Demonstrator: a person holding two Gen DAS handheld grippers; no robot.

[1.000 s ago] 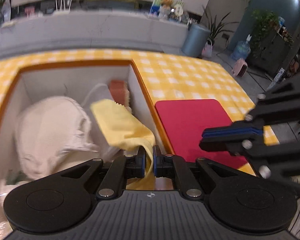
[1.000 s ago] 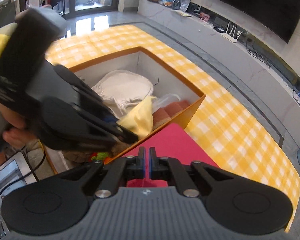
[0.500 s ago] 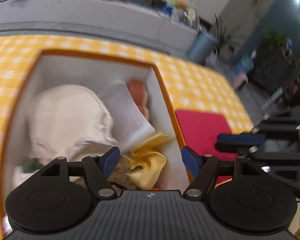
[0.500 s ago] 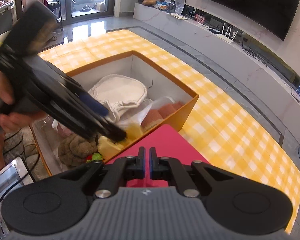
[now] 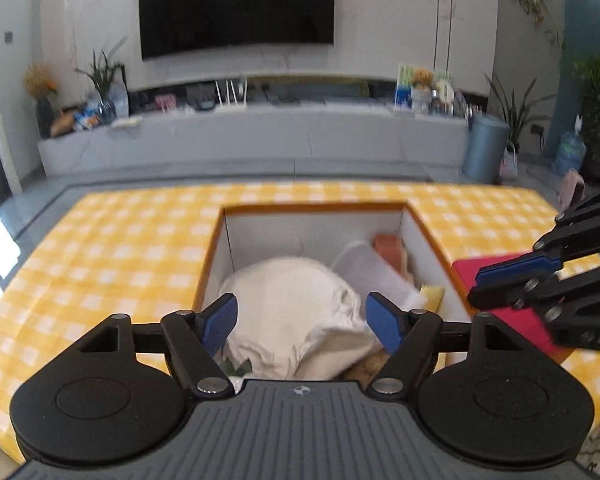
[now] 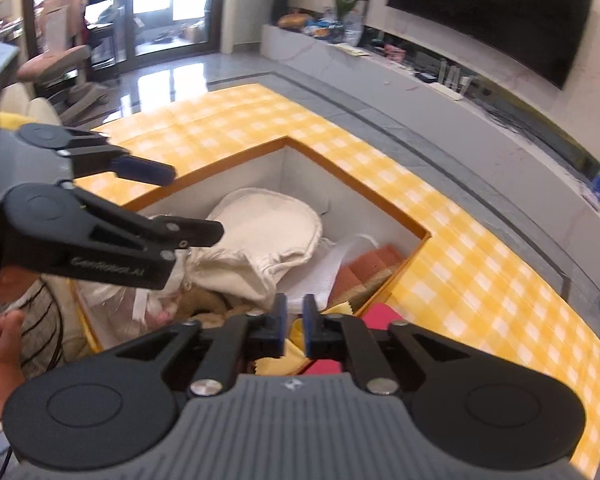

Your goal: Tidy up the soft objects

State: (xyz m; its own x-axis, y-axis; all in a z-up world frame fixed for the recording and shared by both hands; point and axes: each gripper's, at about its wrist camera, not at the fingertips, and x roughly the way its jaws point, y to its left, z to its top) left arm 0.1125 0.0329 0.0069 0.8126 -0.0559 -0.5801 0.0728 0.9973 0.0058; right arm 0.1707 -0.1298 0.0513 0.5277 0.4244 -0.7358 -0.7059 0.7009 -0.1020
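An orange-rimmed white box (image 5: 428,232) (image 6: 340,172) sits on a yellow checked tablecloth. It holds a cream cloth bag (image 5: 296,304) (image 6: 260,224), a clear plastic pack (image 5: 372,268), an orange sponge (image 5: 388,244) (image 6: 372,264) and a yellow cloth (image 5: 432,294) (image 6: 276,364). My left gripper (image 5: 302,322) is open and empty above the box; it also shows in the right wrist view (image 6: 180,200). My right gripper (image 6: 294,320) is nearly shut with nothing between its fingers, over the box's near corner; it also shows in the left wrist view (image 5: 512,284).
A red mat (image 5: 516,320) (image 6: 380,314) lies on the tablecloth (image 5: 112,260) right of the box. A brown knitted item (image 6: 208,304) and a plastic bag (image 6: 112,300) lie at the box's near end. A long low TV cabinet (image 5: 260,136) stands beyond the table.
My left gripper opened and let go of the yellow cloth, which now lies in the box. It then rose and drew back. My right gripper opened a little.
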